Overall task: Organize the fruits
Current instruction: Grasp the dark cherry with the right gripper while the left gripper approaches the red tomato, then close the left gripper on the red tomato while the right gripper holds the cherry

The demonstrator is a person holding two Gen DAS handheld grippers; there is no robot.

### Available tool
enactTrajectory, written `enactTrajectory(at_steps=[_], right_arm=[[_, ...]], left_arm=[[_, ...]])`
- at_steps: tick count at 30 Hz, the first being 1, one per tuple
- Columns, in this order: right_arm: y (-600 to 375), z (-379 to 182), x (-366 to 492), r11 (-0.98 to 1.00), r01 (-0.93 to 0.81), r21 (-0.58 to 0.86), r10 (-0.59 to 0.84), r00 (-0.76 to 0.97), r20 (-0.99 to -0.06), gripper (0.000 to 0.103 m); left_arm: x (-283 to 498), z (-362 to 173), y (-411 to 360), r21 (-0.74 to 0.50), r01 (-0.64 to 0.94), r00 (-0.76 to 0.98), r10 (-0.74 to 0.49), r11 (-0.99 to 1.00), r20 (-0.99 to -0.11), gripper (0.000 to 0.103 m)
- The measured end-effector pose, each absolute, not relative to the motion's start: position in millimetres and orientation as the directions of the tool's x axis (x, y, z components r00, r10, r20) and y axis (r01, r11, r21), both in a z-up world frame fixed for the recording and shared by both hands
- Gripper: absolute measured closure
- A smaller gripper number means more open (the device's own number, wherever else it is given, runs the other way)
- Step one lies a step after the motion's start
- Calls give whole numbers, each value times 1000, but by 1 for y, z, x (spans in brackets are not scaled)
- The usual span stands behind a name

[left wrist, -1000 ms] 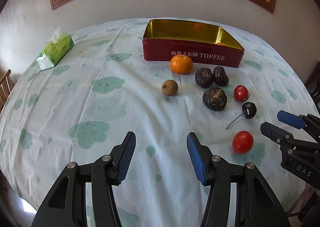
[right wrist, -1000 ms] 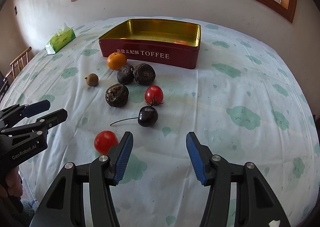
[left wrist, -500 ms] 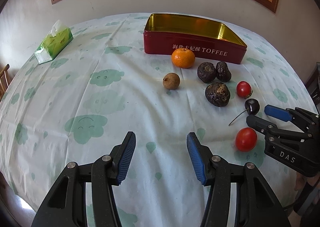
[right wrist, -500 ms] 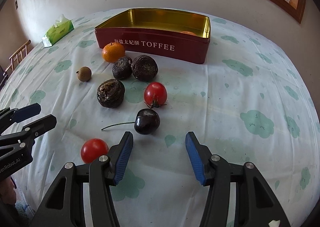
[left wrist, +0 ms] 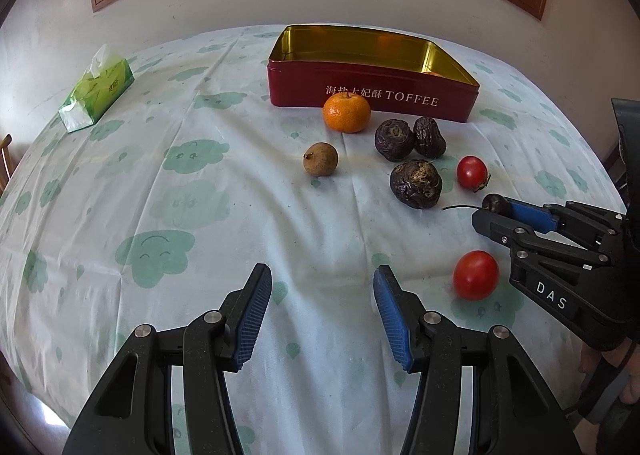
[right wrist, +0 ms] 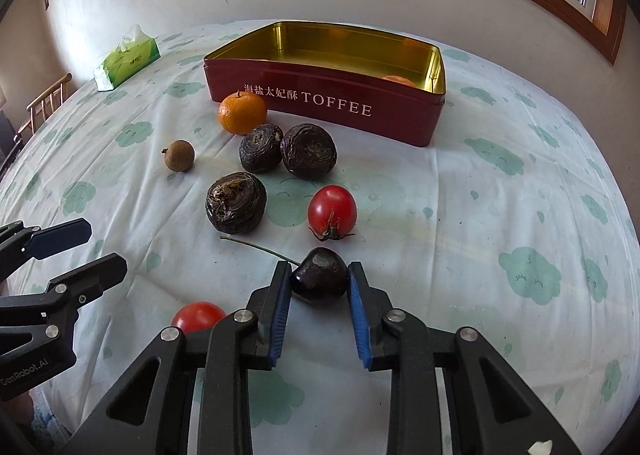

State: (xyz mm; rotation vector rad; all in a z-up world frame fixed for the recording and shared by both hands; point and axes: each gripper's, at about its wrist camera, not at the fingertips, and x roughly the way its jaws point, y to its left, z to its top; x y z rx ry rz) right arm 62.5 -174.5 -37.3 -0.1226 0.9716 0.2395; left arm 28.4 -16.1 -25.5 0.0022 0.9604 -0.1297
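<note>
My right gripper [right wrist: 320, 267] is shut on a dark cherry [right wrist: 320, 274] with a long stem, which rests on the tablecloth; both blue pads press its sides. Ahead lie a red tomato [right wrist: 332, 209], three dark wrinkled fruits [right wrist: 236, 203], a small brown longan [right wrist: 179, 155] and a mandarin [right wrist: 242, 113]. Behind them stands the open red toffee tin [right wrist: 320, 111], with an orange fruit [right wrist: 398, 81] in its right corner. A second tomato [left wrist: 476, 275] lies near my open left gripper [left wrist: 322, 279], which hovers over bare cloth with nothing between its fingers.
A green tissue pack [left wrist: 96, 95] lies at the far left of the round table. A wooden chair [right wrist: 40, 103] stands past the table's left edge. The wall and a window frame rise behind the tin.
My right gripper moved forward to the cherry and shut on it. The left gripper stayed where it was, still open.
</note>
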Motion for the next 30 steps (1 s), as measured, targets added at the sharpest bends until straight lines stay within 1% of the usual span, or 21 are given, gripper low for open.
enactTrajectory(at_steps=[15,30], right_arm=[[-229,-37,48,996,-88,3,50,545,-837,77],[-258,-38,38,1000,-20,22,30,551,-834,77]], left_arm=[[17,-23,-45,-84,210,547,-188,974,-815,49],[4,-23,-81,-84,315,530,-249,945,-811,49]])
